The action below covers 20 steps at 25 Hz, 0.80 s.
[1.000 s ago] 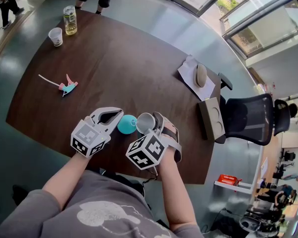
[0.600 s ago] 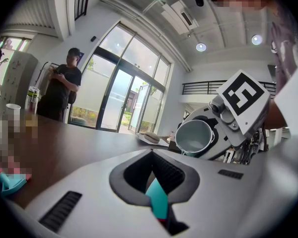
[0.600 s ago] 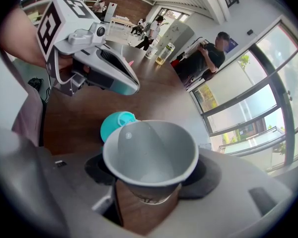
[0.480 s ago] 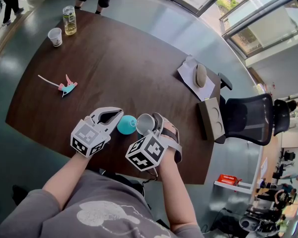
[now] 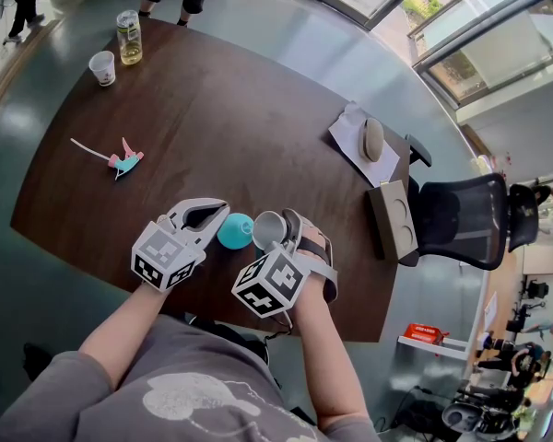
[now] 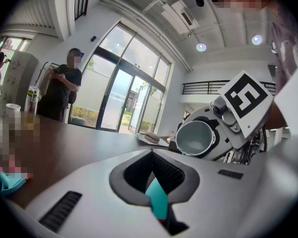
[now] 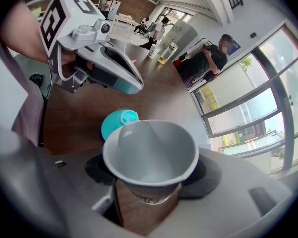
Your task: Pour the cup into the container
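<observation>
**Mia:** Where is the cup?

**Ben:** The grey cup (image 5: pixel 268 228) is in the right gripper (image 5: pixel 286 233). The two jaws hug its sides and hold it tight. It is up above the table (image 5: pixel 221 118), close to the edge where the person sits.

**Mia:** Is it standing up straight?

**Ben:** No, it is tipped over. Its open mouth points at the teal container (image 5: pixel 233 232), and its rim is just beside it.

**Mia:** Where is that container?

**Ben:** It sits on the table by the same near edge, between the two grippers. It is round and has a little opening at the top.

**Mia:** What about the left gripper (image 5: pixel 217 215)?

**Ben:** Its jaws are pushed close together. A thin bit of teal shows in the crack between them, but I can't tell what that bit is. Its tip is right next to the container.

**Mia:** What else is on the table?

**Ben:** A small paper cup (image 5: pixel 102 67) and a jar (image 5: pixel 129 37) with a yellow drink stand at the far left corner. A pink and teal thing (image 5: pixel 124 161) lies near the left edge. A mouse (image 5: pixel 373 139) rests on a sheet of paper (image 5: pixel 348 132) at the right edge.
</observation>
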Each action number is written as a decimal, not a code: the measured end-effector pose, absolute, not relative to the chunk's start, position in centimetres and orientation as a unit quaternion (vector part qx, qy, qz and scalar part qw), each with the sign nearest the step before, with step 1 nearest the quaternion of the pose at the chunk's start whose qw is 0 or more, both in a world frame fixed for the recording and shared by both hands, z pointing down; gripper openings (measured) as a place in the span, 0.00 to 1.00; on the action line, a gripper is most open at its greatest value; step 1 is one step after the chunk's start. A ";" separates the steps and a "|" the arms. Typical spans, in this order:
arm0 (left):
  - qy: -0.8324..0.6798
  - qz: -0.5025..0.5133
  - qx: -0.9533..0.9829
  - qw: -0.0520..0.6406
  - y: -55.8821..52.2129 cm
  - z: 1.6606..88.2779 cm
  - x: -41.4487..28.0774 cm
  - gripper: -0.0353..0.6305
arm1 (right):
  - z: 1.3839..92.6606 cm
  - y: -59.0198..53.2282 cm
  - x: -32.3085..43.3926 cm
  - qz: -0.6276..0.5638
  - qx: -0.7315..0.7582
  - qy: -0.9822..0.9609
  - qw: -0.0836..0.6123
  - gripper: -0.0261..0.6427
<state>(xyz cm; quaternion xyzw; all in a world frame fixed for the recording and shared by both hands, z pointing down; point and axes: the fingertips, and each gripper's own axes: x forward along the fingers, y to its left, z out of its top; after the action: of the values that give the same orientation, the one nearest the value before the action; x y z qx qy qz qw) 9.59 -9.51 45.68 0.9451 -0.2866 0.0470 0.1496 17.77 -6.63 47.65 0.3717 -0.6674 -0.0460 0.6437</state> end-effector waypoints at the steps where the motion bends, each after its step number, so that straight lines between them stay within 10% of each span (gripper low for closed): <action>1: -0.286 0.047 0.945 0.150 -9.5 45.7 9.6 0.06 | 47.7 -6.6 17.7 -0.047 0.371 -0.667 0.644 0.50; 20: -0.285 0.049 0.946 0.150 -9.1 45.6 9.6 0.06 | 47.4 -6.5 17.9 -0.053 0.382 -0.655 0.650 0.50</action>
<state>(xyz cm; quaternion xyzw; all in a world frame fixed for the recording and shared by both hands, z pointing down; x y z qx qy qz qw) 9.56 -9.13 45.56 0.9455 -0.2850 0.0489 0.1496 17.88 -6.54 47.42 0.3819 -0.6552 -0.0535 0.6496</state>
